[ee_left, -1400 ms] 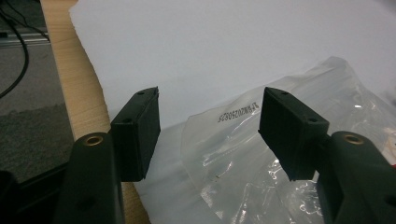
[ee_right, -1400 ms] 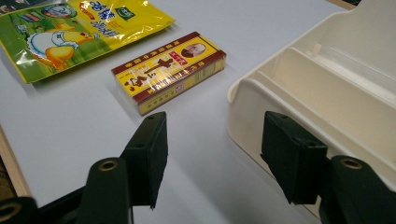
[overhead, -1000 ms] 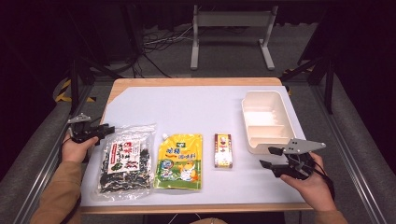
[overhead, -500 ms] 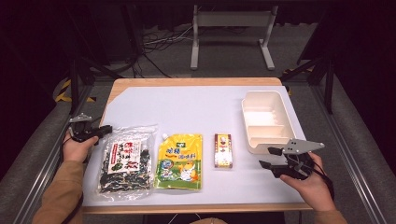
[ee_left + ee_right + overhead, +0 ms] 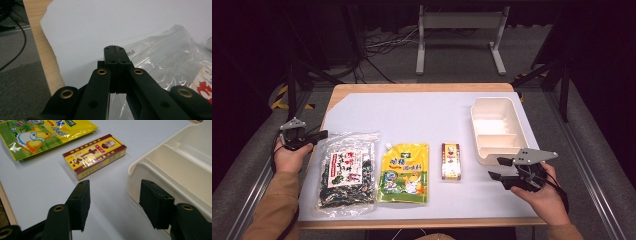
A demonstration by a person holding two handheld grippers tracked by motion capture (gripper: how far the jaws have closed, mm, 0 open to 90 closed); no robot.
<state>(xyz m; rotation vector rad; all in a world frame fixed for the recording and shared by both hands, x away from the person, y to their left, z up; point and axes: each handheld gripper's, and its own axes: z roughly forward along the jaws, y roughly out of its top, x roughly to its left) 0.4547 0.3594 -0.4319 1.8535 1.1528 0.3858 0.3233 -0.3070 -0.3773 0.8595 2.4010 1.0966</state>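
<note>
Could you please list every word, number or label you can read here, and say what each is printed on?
"ZS", roughly, seen upside down: a small print on the clear bag; uncertain.
Red characters on the clear bag's label: too blurred.
Characters on the yellow pouch: too blurred.
Large characters on the small box: not legible.

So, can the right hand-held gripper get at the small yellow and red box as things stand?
Probably yes: the right hand-held gripper stands open with nothing held, bare table lies between it and the small yellow and red box, and the cream tray sits off to one side.
</note>
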